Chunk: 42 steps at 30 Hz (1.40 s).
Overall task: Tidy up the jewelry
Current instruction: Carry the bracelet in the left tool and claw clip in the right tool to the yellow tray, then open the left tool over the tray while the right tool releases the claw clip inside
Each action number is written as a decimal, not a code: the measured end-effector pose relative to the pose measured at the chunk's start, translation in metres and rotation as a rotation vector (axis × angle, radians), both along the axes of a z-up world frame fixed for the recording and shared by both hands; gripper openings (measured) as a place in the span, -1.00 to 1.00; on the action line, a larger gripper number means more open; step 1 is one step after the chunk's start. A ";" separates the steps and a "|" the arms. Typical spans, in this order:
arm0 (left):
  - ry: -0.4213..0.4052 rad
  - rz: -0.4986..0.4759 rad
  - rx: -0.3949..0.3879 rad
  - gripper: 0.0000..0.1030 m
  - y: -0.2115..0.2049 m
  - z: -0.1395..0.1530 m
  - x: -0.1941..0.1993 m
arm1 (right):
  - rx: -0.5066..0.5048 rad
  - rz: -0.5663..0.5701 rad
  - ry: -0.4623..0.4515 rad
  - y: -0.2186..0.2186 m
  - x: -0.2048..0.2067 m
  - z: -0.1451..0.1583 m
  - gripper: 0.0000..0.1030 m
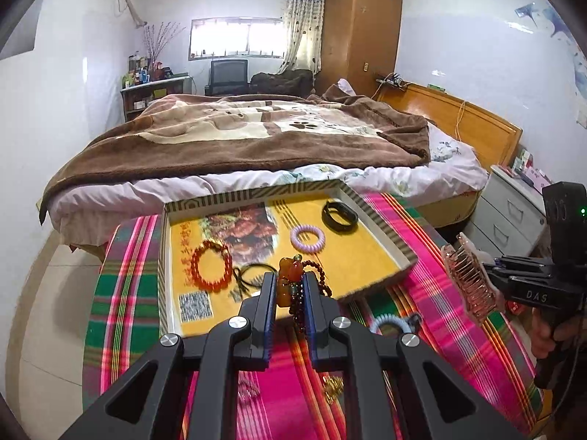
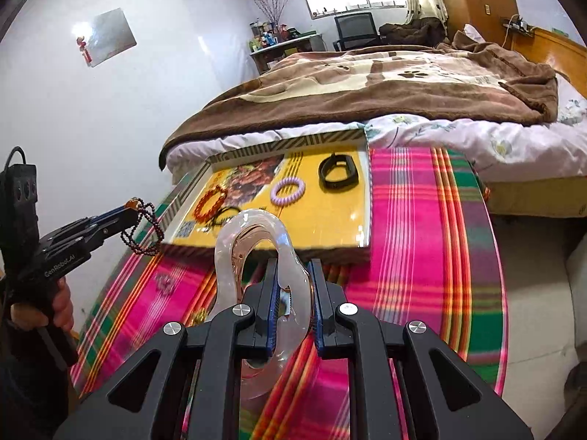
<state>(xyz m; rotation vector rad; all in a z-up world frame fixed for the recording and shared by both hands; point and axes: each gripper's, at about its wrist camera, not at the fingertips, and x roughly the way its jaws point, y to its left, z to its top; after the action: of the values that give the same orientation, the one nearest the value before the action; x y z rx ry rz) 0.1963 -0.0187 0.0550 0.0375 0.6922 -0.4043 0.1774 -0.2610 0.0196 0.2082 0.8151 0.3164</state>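
My left gripper (image 1: 290, 286) is shut on a dark red bead strand with orange stones (image 1: 288, 275), held above the near edge of the yellow tray (image 1: 378, 220); it also shows in the right wrist view (image 2: 143, 227). My right gripper (image 2: 293, 275) is shut on a clear pink hair claw clip (image 2: 253, 242), held above the striped cloth right of the tray; the clip shows in the left wrist view (image 1: 469, 278). In the tray lie an orange bead bracelet (image 1: 212, 264), a black hair tie (image 1: 253, 273), a lilac coil tie (image 1: 307, 237) and a black band (image 1: 339, 214).
The tray (image 2: 363, 190) sits on a round table with a pink, green striped cloth (image 1: 422, 256). A blue coil tie (image 1: 394, 321), a gold piece (image 1: 332, 388) and a small clear piece (image 1: 247, 392) lie on the cloth. A bed (image 1: 256, 135) stands behind; white drawers (image 1: 513, 212) at right.
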 end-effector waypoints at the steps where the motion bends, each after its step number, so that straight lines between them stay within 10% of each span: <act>1: -0.001 0.003 0.000 -0.73 0.001 0.000 0.006 | -0.004 -0.003 0.002 0.001 0.005 -0.001 -0.70; 19: 0.110 0.043 -0.018 -0.73 -0.016 -0.044 0.126 | -0.073 -0.079 0.111 0.009 0.114 -0.035 -0.70; 42: 0.220 0.085 0.015 -0.72 -0.029 -0.088 0.188 | -0.235 -0.061 0.180 0.023 0.139 -0.065 -0.68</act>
<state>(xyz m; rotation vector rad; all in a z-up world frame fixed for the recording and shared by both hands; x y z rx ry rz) 0.3842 -0.0480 -0.0333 -0.0225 0.9103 -0.3241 0.3163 -0.2383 -0.0451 0.0417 1.0135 0.1434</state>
